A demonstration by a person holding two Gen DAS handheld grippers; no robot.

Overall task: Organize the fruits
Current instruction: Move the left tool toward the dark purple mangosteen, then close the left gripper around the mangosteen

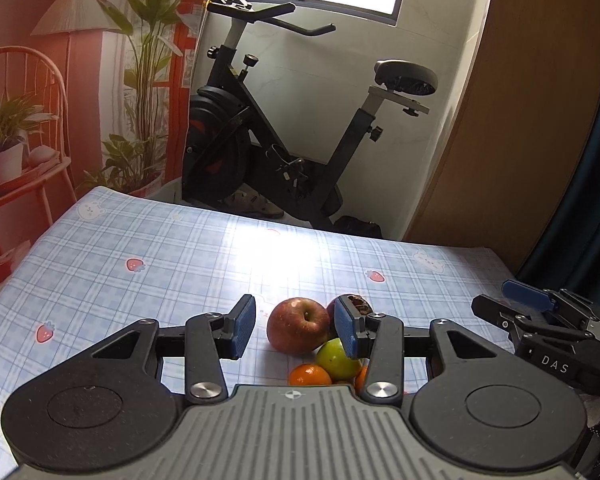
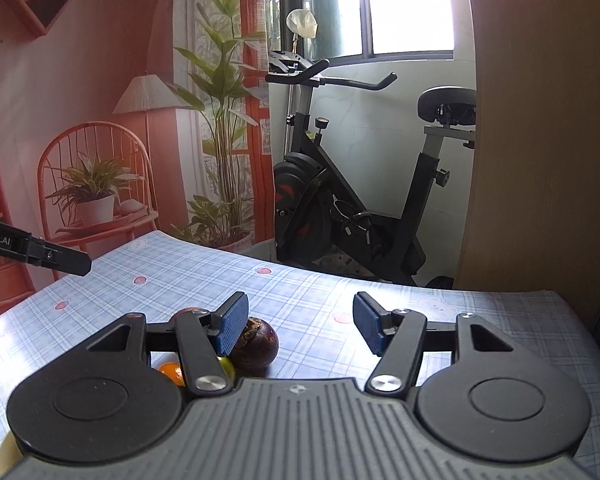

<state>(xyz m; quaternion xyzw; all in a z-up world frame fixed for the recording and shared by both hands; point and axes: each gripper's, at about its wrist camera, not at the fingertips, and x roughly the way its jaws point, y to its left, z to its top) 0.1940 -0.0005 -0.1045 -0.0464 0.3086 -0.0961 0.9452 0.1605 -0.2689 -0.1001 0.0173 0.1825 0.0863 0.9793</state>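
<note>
A table (image 1: 140, 248) under a blue plaid cloth printed with strawberries stands before a black exercise bike (image 1: 284, 128), a window and a printed backdrop of plants and a red chair. The fruit sits clustered near the table's near edge: a red apple (image 1: 299, 326), a green apple (image 1: 336, 358) touching it, an orange (image 1: 310, 376) in front and a dark mangosteen (image 2: 256, 344) behind. The left gripper (image 1: 296, 330) hovers above the pile, tilted down, jaws part open and empty; the right gripper (image 2: 300, 326) hangs beside it, wider open, holding nothing.
</note>
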